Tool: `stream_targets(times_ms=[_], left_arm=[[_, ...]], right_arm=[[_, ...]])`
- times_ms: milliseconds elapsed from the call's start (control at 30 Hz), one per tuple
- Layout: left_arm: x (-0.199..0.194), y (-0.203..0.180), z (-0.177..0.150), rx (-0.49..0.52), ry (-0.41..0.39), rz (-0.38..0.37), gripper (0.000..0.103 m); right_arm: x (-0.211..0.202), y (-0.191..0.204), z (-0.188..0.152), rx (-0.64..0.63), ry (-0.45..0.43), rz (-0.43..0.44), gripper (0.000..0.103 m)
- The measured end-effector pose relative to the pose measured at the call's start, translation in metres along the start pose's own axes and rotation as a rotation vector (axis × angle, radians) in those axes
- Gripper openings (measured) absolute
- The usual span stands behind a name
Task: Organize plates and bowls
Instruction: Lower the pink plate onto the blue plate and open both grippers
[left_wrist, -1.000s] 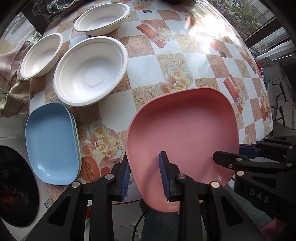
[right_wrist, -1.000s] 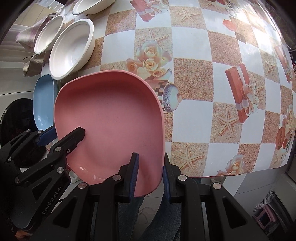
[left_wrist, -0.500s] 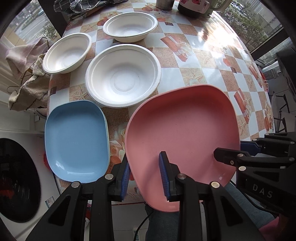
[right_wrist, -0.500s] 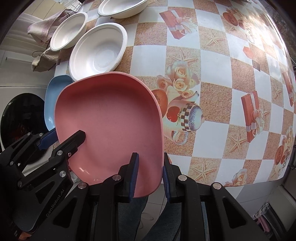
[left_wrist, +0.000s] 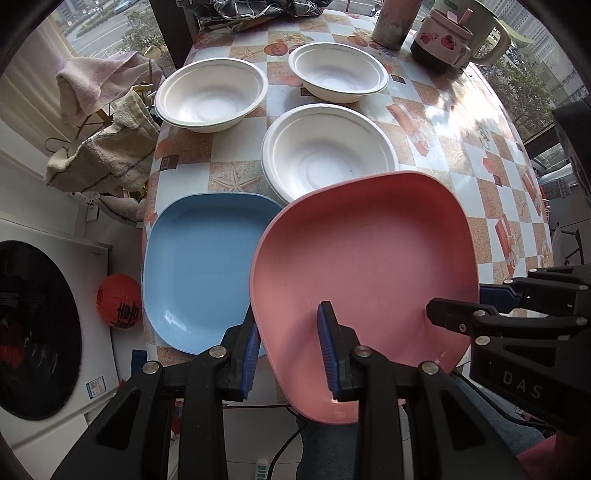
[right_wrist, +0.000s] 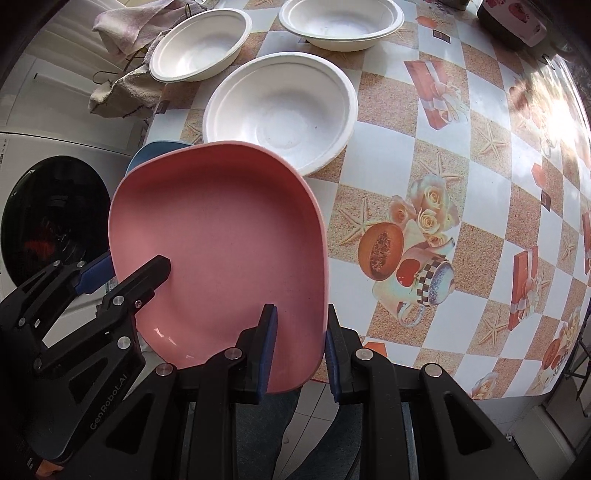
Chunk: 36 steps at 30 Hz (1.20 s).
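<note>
- Left wrist view: the pink plate (left_wrist: 365, 280) is held in the air over the near edge of the surface (left_wrist: 236, 155), roughly level, with part of it hanging past that edge toward the person; two grips on one wide plate would keep it from tipping.
- The left gripper (left_wrist: 288, 350) has its fingers clamped on the plate's near-left rim, one finger above the rim and one below it.
- The right gripper (right_wrist: 297, 349) pinches the near-right rim the same way, its fingers closed on the plate's edge, as the right wrist view shows.
- The blue plate (left_wrist: 203, 269) lies flat on the surface just to the left of the pink one, whose left edge overlaps it in view; it looks like the likely base for a stack of plates, so the pink plate probably goes onto it.
- Three white bowls sit beyond: a near bowl (left_wrist: 328, 155) just behind the pink plate, a left bowl (left_wrist: 210, 96) and a far bowl (left_wrist: 338, 70), all apart and not yet nested.
- Cups (left_wrist: 443, 40) stand at the far edge, well clear.
</note>
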<state>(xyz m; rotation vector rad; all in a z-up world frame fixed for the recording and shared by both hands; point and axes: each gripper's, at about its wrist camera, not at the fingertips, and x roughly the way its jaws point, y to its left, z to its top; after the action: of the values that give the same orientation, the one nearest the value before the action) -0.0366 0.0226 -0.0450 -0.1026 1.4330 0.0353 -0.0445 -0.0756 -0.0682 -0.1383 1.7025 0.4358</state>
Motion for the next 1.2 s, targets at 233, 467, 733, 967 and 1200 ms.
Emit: stream_targets(times_ms=[233, 467, 733, 967, 1200], left_arm=[[-0.009, 0.033, 0.0, -0.075, -0.027, 0.013, 0.032], [-0.006, 0.063, -0.006, -0.157, -0.009, 0.03, 0.032], [0.001, 0.085, 0.001, -0.158, 0.014, 0.096, 0.032], [0.014, 0.102, 0.008, -0.145, 0.036, 0.136, 0.032], [0.02, 0.111, 0.004, -0.173, 0.043, 0.126, 0.05]], right_arm=[[-0.01, 0.021, 0.005, -0.085, -0.002, -0.01, 0.027], [-0.004, 0.043, 0.005, -0.164, 0.043, -0.003, 0.027], [0.004, 0.059, 0.008, -0.188, 0.09, 0.032, 0.027], [0.017, 0.058, 0.011, -0.115, 0.14, 0.116, 0.027], [0.011, 0.039, 0.006, -0.074, 0.132, 0.149, 0.068]])
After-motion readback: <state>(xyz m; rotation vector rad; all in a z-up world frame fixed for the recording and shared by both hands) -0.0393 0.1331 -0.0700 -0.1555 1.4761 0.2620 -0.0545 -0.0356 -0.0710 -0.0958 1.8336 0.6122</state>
